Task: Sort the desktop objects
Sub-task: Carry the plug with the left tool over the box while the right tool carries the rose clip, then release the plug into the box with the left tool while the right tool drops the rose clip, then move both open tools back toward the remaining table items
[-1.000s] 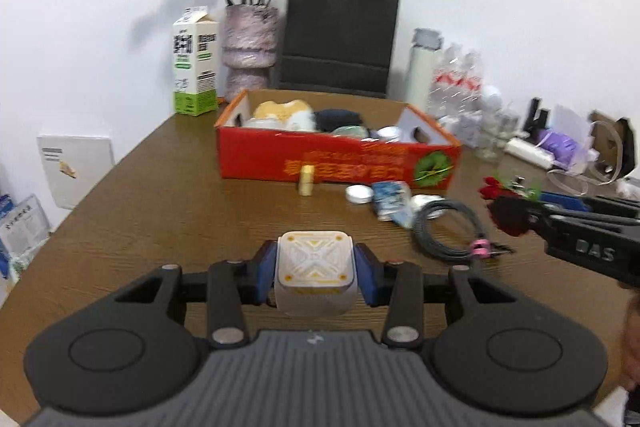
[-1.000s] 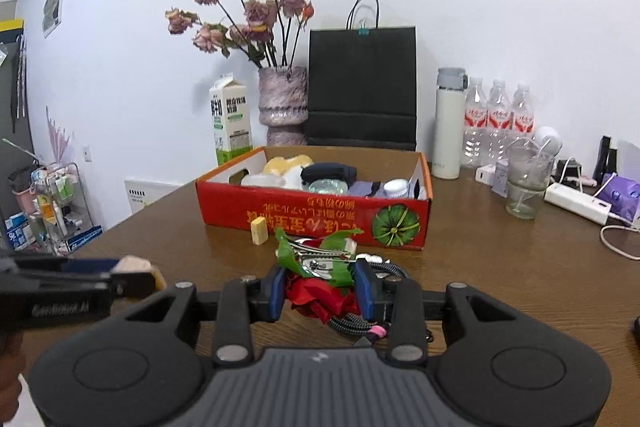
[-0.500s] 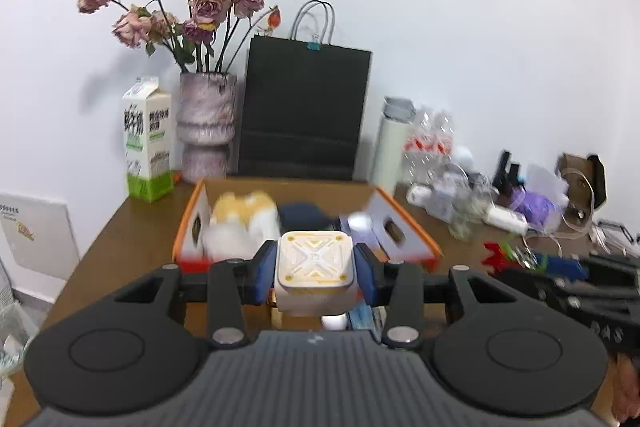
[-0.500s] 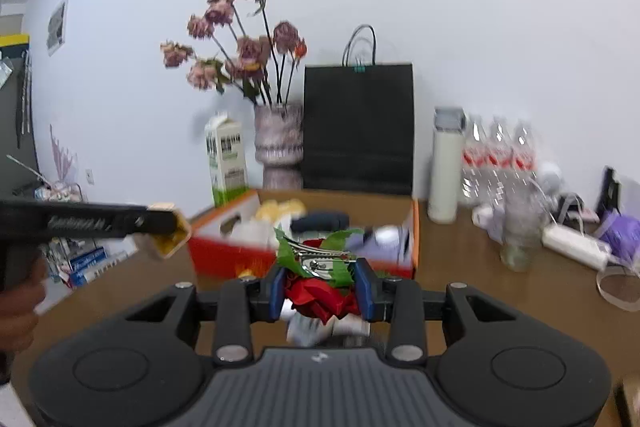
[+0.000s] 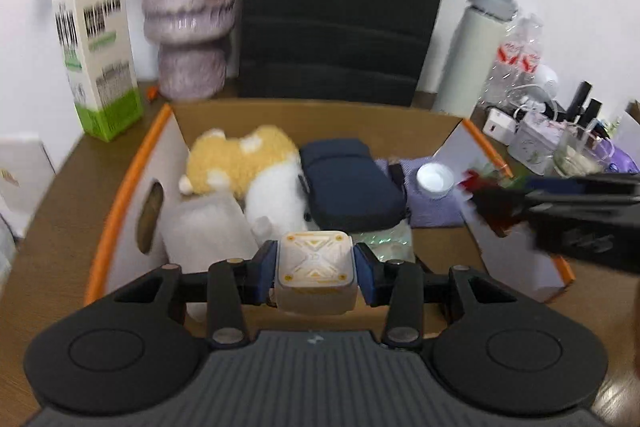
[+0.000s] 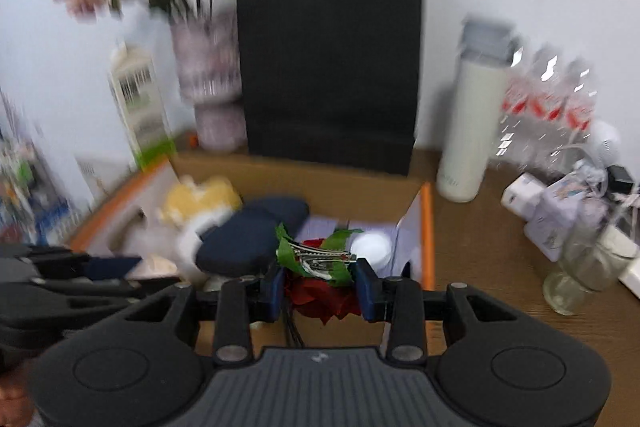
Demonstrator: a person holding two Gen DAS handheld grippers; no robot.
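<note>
My left gripper (image 5: 316, 273) is shut on a white cube with a yellow pattern (image 5: 315, 265) and holds it over the near side of the orange-rimmed cardboard box (image 5: 120, 195). My right gripper (image 6: 320, 285) is shut on a red rose hair clip with green leaves (image 6: 316, 269) and holds it over the box's right part (image 6: 427, 227); it shows at the right in the left wrist view (image 5: 496, 203). The box holds a yellow-white plush toy (image 5: 248, 167), a dark blue pouch (image 5: 348, 187), a white jar (image 5: 434, 181) and a translucent container (image 5: 208, 231).
Behind the box stand a milk carton (image 5: 98, 55), a purple vase with dried flowers (image 5: 188, 15), a black paper bag (image 5: 340, 7) and a white thermos (image 5: 476, 51). Water bottles (image 6: 548, 99), a glass (image 6: 580, 267) and small clutter sit on the table at the right.
Both grippers moved up and forward from the table in front of the box to above its inside, each keeping its object. The views now look down into the box.
</note>
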